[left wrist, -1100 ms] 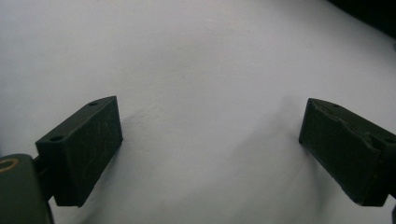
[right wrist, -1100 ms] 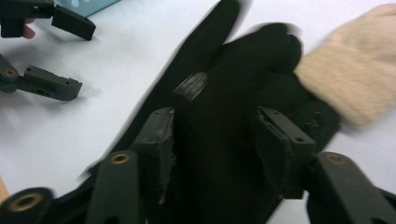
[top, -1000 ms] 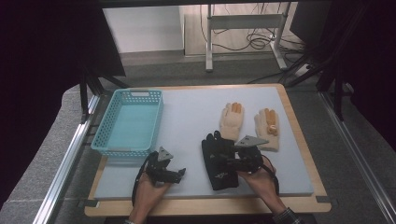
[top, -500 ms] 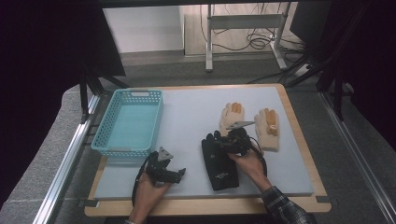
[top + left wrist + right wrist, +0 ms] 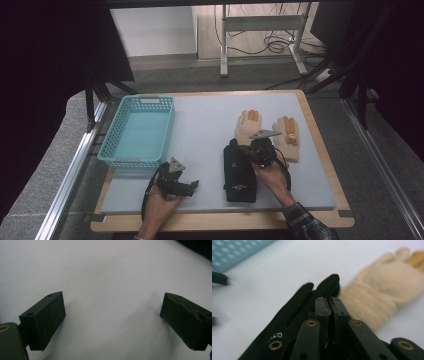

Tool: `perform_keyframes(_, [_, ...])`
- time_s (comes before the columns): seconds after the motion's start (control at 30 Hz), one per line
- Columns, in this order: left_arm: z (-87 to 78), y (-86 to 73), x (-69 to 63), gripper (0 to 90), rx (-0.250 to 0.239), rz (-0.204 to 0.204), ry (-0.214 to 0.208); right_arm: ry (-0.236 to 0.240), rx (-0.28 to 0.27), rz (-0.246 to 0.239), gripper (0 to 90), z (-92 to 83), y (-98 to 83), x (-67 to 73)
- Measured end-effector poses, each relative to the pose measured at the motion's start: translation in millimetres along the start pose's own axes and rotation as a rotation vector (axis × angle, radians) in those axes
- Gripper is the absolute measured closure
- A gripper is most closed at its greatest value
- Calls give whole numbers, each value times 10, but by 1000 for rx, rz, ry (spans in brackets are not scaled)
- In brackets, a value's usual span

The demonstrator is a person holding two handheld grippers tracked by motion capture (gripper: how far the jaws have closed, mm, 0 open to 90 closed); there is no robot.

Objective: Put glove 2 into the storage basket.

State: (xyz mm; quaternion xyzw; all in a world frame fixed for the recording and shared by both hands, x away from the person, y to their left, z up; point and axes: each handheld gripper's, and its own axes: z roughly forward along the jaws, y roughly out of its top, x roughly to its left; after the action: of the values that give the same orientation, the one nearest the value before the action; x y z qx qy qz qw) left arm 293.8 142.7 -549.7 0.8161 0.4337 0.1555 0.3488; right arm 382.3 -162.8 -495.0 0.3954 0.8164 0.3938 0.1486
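A pair of black gloves lies stacked on the grey mat, front centre. My right gripper is at their finger end. In the right gripper view its jaws are pressed together on the black glove, with a thin fold of fabric between the pads; they have just been closing. Two beige gloves lie just beyond, one close to the jaws. My left gripper rests low at the front left. Its jaws are open wide over bare mat.
A light blue plastic basket stands empty at the left of the mat. The wooden table edge frames the mat. A metal stand and cables are on the floor beyond the table.
My right gripper has shifted a little left onto the finger end of the black gloves, and its jaws have closed there. The left gripper has stayed put.
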Motion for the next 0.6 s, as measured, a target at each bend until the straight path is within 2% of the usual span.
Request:
perform_keyframes(0.07, [0,0,0,62,0,0,0,-5,-1,3,697,20,-32,-51])
perform_keyframes(0.13, [0,0,0,62,0,0,0,3,-20,-4,646,-46,-37,-97])
perform_keyframes(0.2, [0,0,0,62,0,0,0,6,-24,-14,620,-126,-37,-124])
perform_keyframes(0.3, [0,0,0,62,0,0,0,10,-23,-32,625,-270,-93,-172])
perform_keyframes(0.33, [0,0,-1,62,0,0,0,19,-11,-35,671,-351,-177,-198])
perform_keyframes(0.37, [0,0,0,62,0,0,0,19,-11,-35,671,-351,-177,-198])
perform_keyframes(0.4, [-1,0,0,62,1,0,0,13,3,-45,710,-383,-229,-203])
perform_keyframes(0.43, [-1,1,0,62,1,1,0,10,19,-49,755,-409,-286,-203])
perform_keyframes(0.47, [-1,1,0,62,2,1,0,26,45,-52,839,-453,-403,-205])
perform_keyframes(0.5, [-1,1,0,62,2,1,1,26,45,-52,839,-453,-403,-205])
perform_keyframes(0.6, [-1,1,0,62,2,1,1,57,77,-52,883,-496,-565,-170])
